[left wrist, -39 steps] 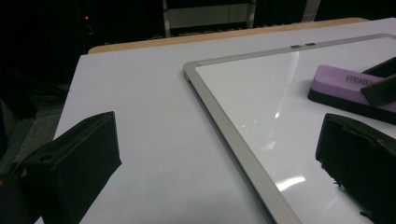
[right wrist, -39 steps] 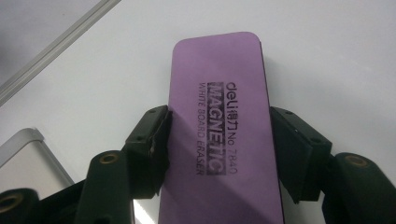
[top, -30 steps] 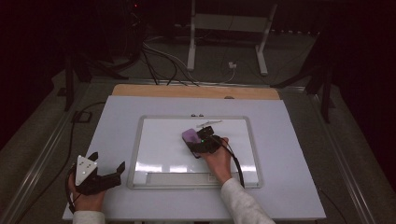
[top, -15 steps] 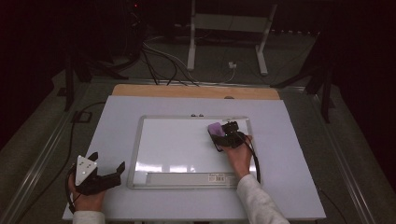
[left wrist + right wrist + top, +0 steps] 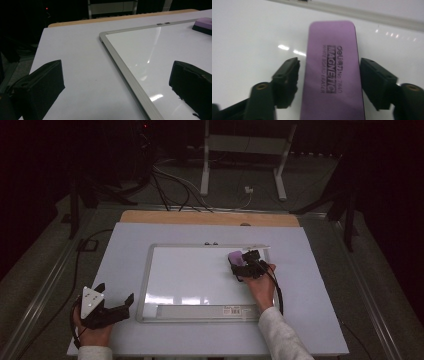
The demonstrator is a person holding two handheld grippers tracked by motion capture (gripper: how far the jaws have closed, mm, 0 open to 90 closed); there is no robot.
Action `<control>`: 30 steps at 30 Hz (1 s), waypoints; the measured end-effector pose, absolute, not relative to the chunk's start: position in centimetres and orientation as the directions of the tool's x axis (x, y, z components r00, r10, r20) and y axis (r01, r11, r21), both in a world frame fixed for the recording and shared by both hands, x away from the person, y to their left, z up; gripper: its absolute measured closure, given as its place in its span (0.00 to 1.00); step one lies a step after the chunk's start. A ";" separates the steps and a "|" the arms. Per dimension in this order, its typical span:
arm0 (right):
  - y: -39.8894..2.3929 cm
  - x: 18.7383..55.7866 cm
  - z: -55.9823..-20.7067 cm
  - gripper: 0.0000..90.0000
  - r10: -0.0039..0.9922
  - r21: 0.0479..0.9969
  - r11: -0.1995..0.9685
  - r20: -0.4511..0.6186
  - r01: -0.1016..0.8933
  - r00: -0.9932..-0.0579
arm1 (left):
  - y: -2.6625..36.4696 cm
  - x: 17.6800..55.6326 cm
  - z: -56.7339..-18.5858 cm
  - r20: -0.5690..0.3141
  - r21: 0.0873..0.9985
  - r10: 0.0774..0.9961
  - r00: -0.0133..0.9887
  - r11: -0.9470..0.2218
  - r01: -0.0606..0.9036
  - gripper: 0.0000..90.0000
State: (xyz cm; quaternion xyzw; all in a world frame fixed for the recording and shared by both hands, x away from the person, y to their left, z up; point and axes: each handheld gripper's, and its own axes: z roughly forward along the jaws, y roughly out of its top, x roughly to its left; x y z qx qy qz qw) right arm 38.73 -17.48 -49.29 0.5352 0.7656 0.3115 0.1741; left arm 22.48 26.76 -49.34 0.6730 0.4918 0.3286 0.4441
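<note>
Eraser (image 5: pixel 332 75) (purple, magnetic) lies flat on the whiteboard (image 5: pixel 190 275) near its far right corner, the right gripper (image 5: pixel 244 270) straddling it, jaws just opened and pads clear, while the left gripper (image 5: pixel 107 309) gapes empty at the desk's near left corner.

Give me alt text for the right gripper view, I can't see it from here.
A purple whiteboard eraser lies flat on the whiteboard between the right gripper's two black jaws, which have just been opening and stand clear of its sides. Its top is printed "MAGNETIC". The board's grey frame runs across the top.
</note>
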 end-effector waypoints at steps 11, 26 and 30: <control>-16.5 36.8 -48.4 0.30 0.880 0.717 0.347 -0.027 0.605 -0.473 | 26.6 22.5 -49.3 0.006 0.920 0.952 0.305 -0.124 0.371 0.01; -17.7 37.2 -49.1 0.33 0.896 0.698 0.353 -0.062 0.623 -0.439 | 26.7 22.5 -49.3 0.005 0.921 0.953 0.303 -0.122 0.370 0.01; -18.0 37.4 -49.1 0.40 0.899 0.681 0.371 -0.093 0.632 -0.427 | 26.6 22.5 -49.3 0.007 0.920 0.953 0.303 -0.125 0.371 0.01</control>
